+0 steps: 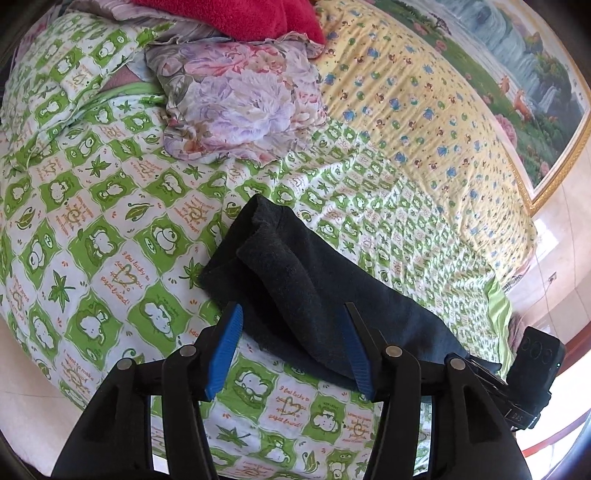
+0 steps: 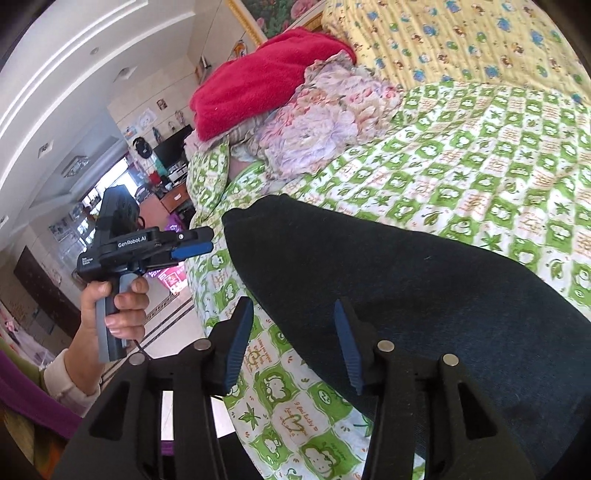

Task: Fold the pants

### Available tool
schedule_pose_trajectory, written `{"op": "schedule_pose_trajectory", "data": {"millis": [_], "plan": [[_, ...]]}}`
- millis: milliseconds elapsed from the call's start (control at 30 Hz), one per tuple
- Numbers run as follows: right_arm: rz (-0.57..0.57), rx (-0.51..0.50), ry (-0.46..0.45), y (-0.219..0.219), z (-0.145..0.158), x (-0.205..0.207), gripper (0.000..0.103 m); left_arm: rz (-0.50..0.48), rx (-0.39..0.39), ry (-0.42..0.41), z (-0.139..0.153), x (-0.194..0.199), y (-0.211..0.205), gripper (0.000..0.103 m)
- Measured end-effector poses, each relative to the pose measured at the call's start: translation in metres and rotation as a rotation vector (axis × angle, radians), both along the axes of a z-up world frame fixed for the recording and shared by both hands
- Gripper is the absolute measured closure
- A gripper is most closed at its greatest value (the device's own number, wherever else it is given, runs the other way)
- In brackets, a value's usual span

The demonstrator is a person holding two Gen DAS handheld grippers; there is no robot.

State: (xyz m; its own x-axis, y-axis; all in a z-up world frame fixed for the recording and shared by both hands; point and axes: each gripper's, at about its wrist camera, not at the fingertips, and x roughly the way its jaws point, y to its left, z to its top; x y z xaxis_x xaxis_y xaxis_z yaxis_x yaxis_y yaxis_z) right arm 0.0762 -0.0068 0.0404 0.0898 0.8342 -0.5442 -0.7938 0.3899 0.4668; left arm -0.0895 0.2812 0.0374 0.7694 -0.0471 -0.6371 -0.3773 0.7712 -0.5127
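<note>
Dark navy pants [image 1: 310,284] lie folded lengthwise on the green-and-white patterned quilt [image 1: 110,229]. In the left wrist view my left gripper [image 1: 293,332] is open, its blue pads either side of the pants' near edge, holding nothing. In the right wrist view the pants [image 2: 406,288] fill the lower right, and my right gripper [image 2: 293,332] is open over their near edge, empty. The left gripper [image 2: 192,249] also shows there, held in a hand off the bed's left edge.
A floral cloth [image 1: 240,99] and a red towel [image 1: 236,18] are piled at the far end of the bed. A yellow patterned sheet [image 1: 424,110] covers the right side. A framed painting [image 1: 535,81] hangs on the wall. Room furniture [image 2: 110,184] lies beyond the bed.
</note>
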Motion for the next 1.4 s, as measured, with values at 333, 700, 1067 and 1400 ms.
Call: {"op": "schedule_pose_trajectory", "data": {"millis": [333, 700, 1067, 1400], "plan": [[-0.091, 0.001, 0.021, -0.019, 0.003, 0.020, 0.056, 0.083, 0.016, 0.099, -0.008, 0.017, 0.001, 0.043], [-0.284, -0.058, 0.097, -0.035, -0.002, 0.108, 0.056, 0.144, -0.075, 0.163, -0.038, 0.020, 0.027, 0.043], [-0.178, -0.254, 0.123, 0.002, -0.039, 0.148, 0.056, 0.130, -0.067, 0.177, -0.046, 0.024, 0.026, 0.043], [0.028, -0.441, -0.029, 0.029, -0.044, 0.115, 0.056, 0.098, -0.024, 0.188, -0.050, 0.046, 0.019, 0.043]]}}
